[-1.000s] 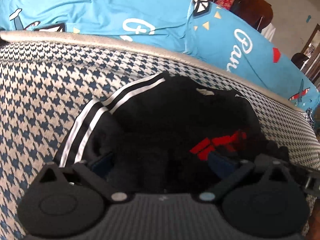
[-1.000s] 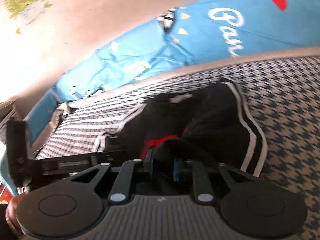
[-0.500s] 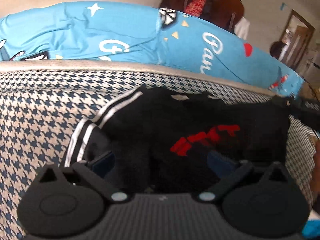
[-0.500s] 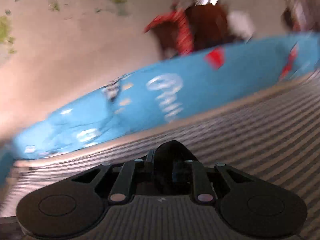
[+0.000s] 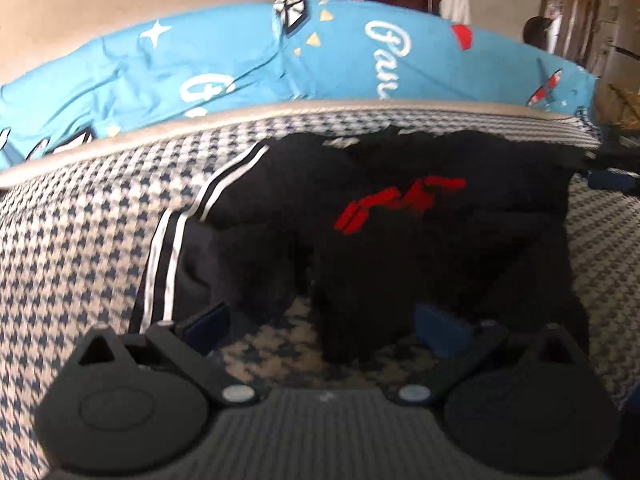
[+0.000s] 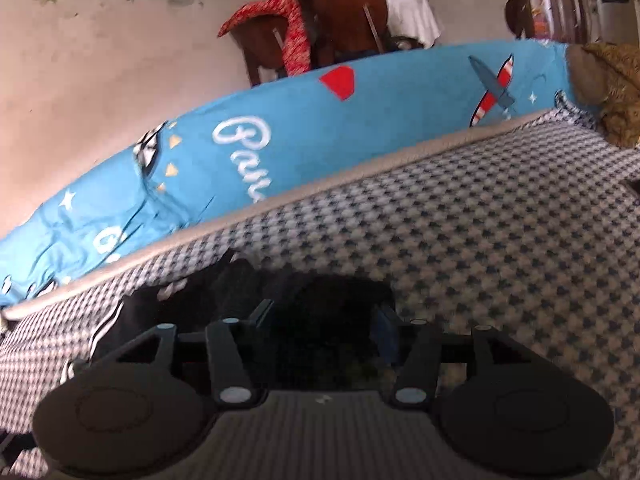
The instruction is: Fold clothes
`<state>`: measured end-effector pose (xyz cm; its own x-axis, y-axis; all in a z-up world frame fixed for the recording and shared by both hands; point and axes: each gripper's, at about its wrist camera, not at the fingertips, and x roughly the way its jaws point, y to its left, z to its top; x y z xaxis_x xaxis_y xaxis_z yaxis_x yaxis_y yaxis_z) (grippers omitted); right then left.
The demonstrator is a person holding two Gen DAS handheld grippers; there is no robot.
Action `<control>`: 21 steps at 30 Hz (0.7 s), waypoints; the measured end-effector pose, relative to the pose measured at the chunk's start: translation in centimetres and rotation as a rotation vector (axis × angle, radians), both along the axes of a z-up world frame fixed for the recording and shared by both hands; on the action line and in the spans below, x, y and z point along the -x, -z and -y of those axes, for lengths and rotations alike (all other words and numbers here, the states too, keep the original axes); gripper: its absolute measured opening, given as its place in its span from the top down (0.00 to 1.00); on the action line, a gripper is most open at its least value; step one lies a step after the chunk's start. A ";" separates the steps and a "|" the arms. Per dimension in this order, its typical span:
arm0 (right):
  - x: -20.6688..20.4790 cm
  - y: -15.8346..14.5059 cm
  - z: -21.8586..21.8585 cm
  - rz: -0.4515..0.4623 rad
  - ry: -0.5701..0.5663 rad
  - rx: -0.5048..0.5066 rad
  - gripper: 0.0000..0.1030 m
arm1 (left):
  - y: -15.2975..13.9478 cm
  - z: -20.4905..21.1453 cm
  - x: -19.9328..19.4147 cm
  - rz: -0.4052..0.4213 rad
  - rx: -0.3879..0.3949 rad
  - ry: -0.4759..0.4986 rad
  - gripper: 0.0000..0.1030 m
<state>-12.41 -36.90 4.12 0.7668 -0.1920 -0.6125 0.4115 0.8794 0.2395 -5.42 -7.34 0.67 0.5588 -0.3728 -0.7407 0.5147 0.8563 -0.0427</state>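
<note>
A black garment (image 5: 400, 208) with a red print (image 5: 396, 202) on its front and two white stripes (image 5: 168, 248) down its left edge lies spread on a blue-and-white houndstooth cover (image 5: 72, 232). Beyond the cover's pale far border lies a bright blue sheet (image 5: 248, 64) printed with white lettering, stars and small aeroplanes. Left gripper (image 5: 324, 320): jaws spread wide, the blue finger pads (image 5: 440, 326) apart, with a fold of the black cloth and a patch of bare cover between them; no pad presses on the fabric. Right gripper (image 6: 324, 320): jaws likewise apart, poised at the garment's right end, dark cloth (image 6: 332, 300) lying between the fingers; whether the pads touch it cannot be told. In the far background of the right wrist view, a dark wooden chair (image 6: 344, 20) draped with a red patterned cloth (image 6: 288, 28) stands against a pale wall (image 6: 100, 60).
</note>
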 end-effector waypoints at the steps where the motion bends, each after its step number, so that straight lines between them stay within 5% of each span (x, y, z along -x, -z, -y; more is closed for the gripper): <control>1: 0.6 0.0 -0.2 -0.005 -0.017 -0.022 0.48 | 0.1 0.0 0.1 0.001 -0.006 0.003 0.00; 6: 2.9 0.0 -1.2 -0.017 -0.056 -0.061 0.36 | 0.6 0.5 0.1 0.016 -0.056 -0.006 0.00; 21: 0.6 1.6 -0.9 -0.091 -0.021 -0.106 0.36 | 2.0 2.3 -0.9 0.000 -0.067 -0.024 0.00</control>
